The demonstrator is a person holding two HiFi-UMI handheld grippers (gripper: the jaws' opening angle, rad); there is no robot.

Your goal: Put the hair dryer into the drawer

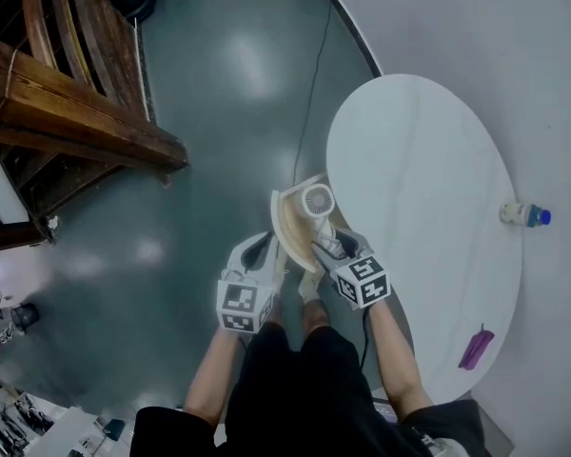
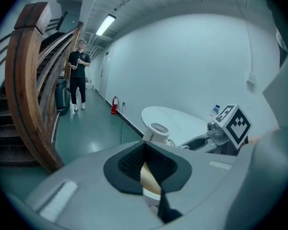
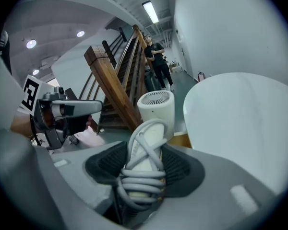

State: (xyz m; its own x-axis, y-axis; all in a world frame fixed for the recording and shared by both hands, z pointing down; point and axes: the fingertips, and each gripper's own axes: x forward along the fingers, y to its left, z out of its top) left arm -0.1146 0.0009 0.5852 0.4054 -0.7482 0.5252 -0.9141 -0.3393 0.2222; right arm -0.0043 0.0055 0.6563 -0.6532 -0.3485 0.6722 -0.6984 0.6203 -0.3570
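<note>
A white hair dryer (image 1: 317,201) hangs over the open drawer (image 1: 287,225), a pale wooden tray pulled out from the left edge of the white oval table (image 1: 428,188). My right gripper (image 1: 325,248) is shut on the dryer's handle. In the right gripper view the grey cord (image 3: 143,174) is wound round that handle between the pads, and the dryer's round head (image 3: 156,107) points away. My left gripper (image 1: 276,253) is shut on the drawer's tan front edge (image 2: 150,178). The left gripper view shows the hair dryer (image 2: 156,132) just beyond its jaws.
A bottle with a blue cap (image 1: 525,215) and a purple object (image 1: 476,347) lie on the table's right side. A wooden staircase (image 1: 67,112) rises at the left. A cable (image 1: 310,93) runs across the floor. A person (image 2: 78,75) stands far down the corridor near a fire extinguisher (image 2: 114,105).
</note>
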